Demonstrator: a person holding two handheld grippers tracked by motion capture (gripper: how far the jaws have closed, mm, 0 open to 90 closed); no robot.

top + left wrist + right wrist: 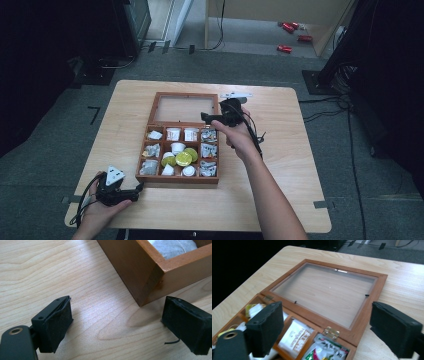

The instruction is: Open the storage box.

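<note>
One wooden box (179, 178) with twelve compartments lay open on the bench (280, 150). Both tools, left (137, 190) and right (206, 118), stood wide, holding nothing. Packet writing was unreadable.

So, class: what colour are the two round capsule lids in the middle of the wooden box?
Yellow-green lids, seen best in the high view.

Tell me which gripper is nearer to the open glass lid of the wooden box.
Right. The right gripper hovers, jaws open, over the box's far right compartments, just short of the glass lid lying flat behind the wooden box. The left gripper rests on the table by the box's near left corner.
</note>
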